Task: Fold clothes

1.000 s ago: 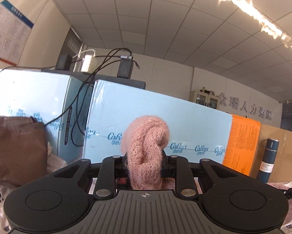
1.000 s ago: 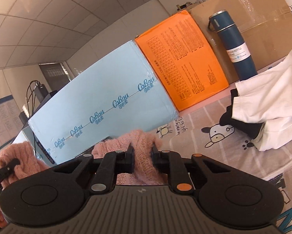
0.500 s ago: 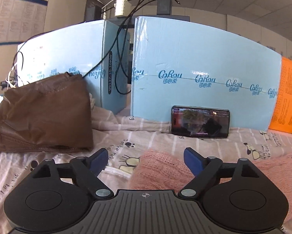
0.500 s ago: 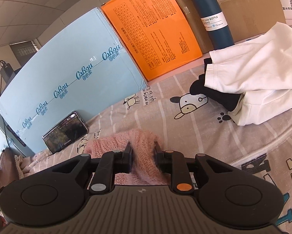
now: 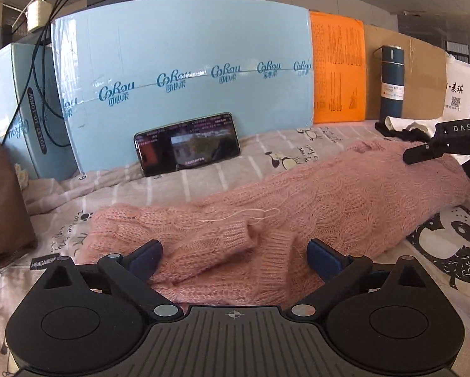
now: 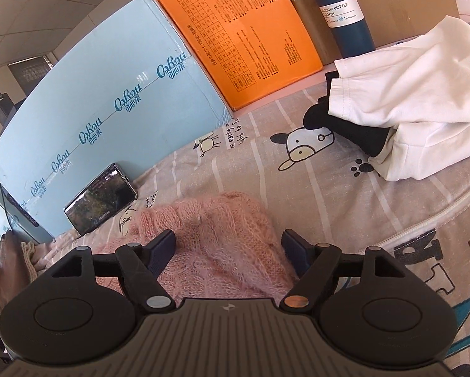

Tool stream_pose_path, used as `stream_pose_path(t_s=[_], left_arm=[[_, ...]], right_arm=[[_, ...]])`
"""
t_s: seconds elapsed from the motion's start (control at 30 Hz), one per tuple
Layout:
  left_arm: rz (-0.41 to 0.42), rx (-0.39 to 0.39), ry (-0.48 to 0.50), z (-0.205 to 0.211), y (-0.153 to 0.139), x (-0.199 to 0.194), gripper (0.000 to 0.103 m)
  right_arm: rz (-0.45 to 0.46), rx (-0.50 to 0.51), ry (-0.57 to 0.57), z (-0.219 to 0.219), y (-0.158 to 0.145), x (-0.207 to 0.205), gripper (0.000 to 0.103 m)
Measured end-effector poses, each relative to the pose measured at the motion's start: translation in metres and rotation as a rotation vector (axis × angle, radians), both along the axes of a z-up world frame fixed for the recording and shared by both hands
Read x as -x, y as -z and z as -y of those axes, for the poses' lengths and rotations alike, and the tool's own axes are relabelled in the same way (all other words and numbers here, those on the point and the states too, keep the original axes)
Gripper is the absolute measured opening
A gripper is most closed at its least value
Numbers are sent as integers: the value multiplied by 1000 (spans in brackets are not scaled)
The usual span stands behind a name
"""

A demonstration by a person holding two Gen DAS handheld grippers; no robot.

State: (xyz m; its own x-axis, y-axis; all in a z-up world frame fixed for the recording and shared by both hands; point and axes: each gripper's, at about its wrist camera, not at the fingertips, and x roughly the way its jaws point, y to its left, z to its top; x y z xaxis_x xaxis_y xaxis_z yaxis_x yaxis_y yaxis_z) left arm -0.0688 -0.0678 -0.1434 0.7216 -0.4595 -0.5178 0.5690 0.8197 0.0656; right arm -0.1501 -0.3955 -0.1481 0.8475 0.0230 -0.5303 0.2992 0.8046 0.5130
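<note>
**Pink sweater down on bed, both claws apart, fold only partly done**

Lying stretched across the patterned bed sheet (image 5: 203,185): pink knit sweater (image 5: 344,201), long and bunched, one cuffed sleeve (image 5: 222,238) flopped over the near end. Hovering just over that near end: left claw (image 5: 235,253), fingers spread wide, gripping nothing. Hovering over the other end: right claw (image 6: 228,246), also spread apart, knit bulging up between the fingers but not pinched. Right claw also showing at the far edge of the left wrist view, just above the sweater.

Sitting at the back, not part of the job: phone (image 5: 187,144) leaning on the blue box (image 5: 184,62), orange box (image 6: 244,37), vacuum bottle (image 6: 341,12). Piled to the right, well apart from the sweater: white garment (image 6: 423,94) over a black garment (image 6: 344,128), both crumpled, not folded.

Judging progress: early to middle. Sweater laid out but looking rumpled, edges uneven, sleeve loose on top, no neat rectangle. Remaining, by the look of it: tucking the sleeve, folding the body over, squaring it up, then likely handling the white and black pieces. Loose thread (image 5: 260,215) trailing on the knit, possibly snagging on a finger.
</note>
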Motion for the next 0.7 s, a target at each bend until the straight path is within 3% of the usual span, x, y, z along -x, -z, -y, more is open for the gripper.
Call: stream_pose_path(t_s=[0.17, 0.27, 0.4, 0.43, 0.5, 0.57, 0.63, 0.7], left_arm=[[-117, 169, -47, -29, 3, -18, 98], [-120, 197, -80, -35, 3, -20, 86], [-111, 224, -183, -45, 3, -24, 36], [-110, 233, -212, -49, 3, -25, 28], [-92, 257, -241, -56, 1, -26, 21], [-29, 253, -272, -58, -6, -23, 19], [42, 249, -299, -61, -15, -20, 19], [116, 249, -331, -66, -24, -17, 18]], right_arm=[[-6, -2, -17, -2, 1, -1, 77], [-7, 2, -22, -3, 1, -1, 77], [-8, 33, -38, -9, 2, -2, 77], [-6, 42, -48, -11, 2, -3, 75], [1, 56, -75, -15, 2, -3, 63], [8, 70, -102, -19, 2, -4, 42], [28, 82, -104, -20, -1, -3, 28], [59, 96, -89, -19, -5, 0, 26]])
